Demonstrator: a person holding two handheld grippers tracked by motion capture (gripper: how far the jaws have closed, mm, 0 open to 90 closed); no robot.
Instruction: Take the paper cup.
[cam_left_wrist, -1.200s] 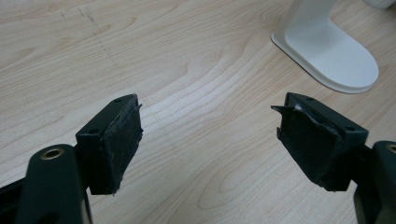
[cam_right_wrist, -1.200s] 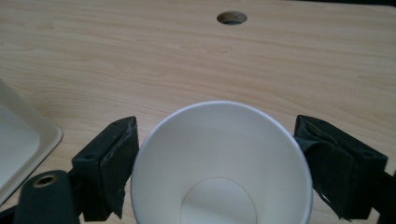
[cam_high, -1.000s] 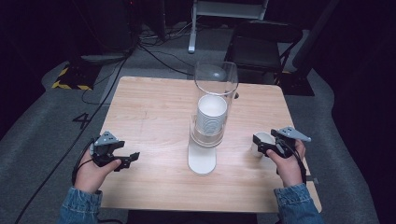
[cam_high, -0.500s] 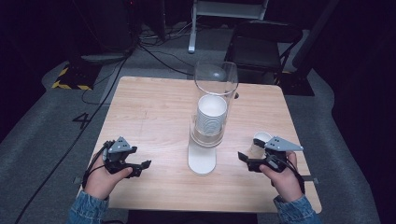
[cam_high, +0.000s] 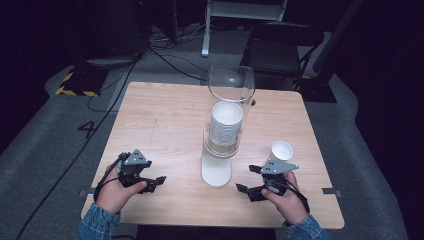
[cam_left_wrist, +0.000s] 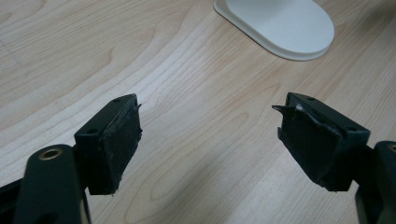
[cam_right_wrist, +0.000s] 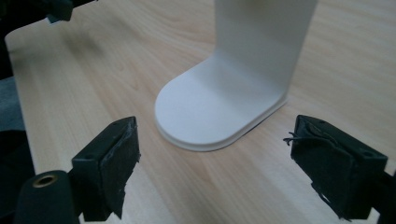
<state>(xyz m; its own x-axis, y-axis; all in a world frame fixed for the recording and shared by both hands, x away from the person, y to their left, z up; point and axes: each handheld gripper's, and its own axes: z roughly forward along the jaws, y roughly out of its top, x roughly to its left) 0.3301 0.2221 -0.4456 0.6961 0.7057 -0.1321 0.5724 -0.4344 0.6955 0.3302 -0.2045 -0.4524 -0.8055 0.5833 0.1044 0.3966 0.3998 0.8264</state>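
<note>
A cup dispenser stands mid-table: a clear tube (cam_high: 231, 82) over a stack of white paper cups (cam_high: 226, 122) on a white stand whose rounded base (cam_high: 216, 172) (cam_left_wrist: 280, 25) (cam_right_wrist: 212, 109) rests on the wood. A single white paper cup (cam_high: 281, 150) stands upright to the right of it. My left gripper (cam_high: 156, 181) (cam_left_wrist: 210, 140) is open near the front left, low over bare wood, pointing toward the base. My right gripper (cam_high: 246, 190) (cam_right_wrist: 212, 168) is open at the front right, its jaws facing the base, with nothing between them. The loose cup sits just behind the right hand.
The wooden table (cam_high: 165, 120) ends close behind both hands at its front edge. A black chair (cam_high: 280, 45) and cables (cam_high: 165, 55) lie on the grey floor beyond the far edge. A black cable (cam_high: 75, 160) trails off the left side.
Both hands have drawn back toward the front edge and turned inward to the stand's base. A single white cup now shows standing behind the right hand.
</note>
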